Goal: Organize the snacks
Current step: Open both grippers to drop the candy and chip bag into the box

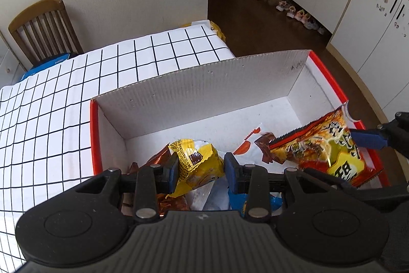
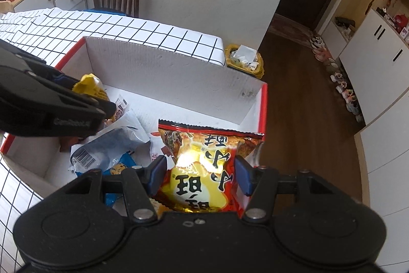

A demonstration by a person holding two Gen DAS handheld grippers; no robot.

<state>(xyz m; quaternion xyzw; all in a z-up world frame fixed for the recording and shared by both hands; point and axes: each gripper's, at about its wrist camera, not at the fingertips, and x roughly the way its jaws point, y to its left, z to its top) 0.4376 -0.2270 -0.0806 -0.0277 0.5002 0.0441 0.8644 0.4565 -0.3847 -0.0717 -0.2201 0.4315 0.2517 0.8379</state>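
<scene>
Both claws were over the open cardboard box (image 1: 204, 83), a white-walled, red-edged carton that sat at the far right corner of the table (image 1: 76, 99) with its grid-patterned cloth. The left claw (image 1: 200, 168) pinched a small yellow snack packet (image 1: 196, 165) between its blue pads, low over the near part of the box. The right claw (image 2: 200, 177) was closed on a larger red-and-yellow noodle bag (image 2: 204, 170), held upright near the box's right wall. Other packets already lay loose on the box floor, among them a grey-white wrapper (image 2: 112, 145) and a blue packet (image 2: 120, 168); what else lay under them could not be made out. The step in hand looked like the placing stage: both snacks had been carried over the box and seemed ready to be set down, though whether either touched the bottom could not be told. The next move probably called for lowering each packet onto bare floor, the noodle bag toward the empty far side, then spreading the claws without dragging the loose wrappers, keeping the two claws clear of each other.
</scene>
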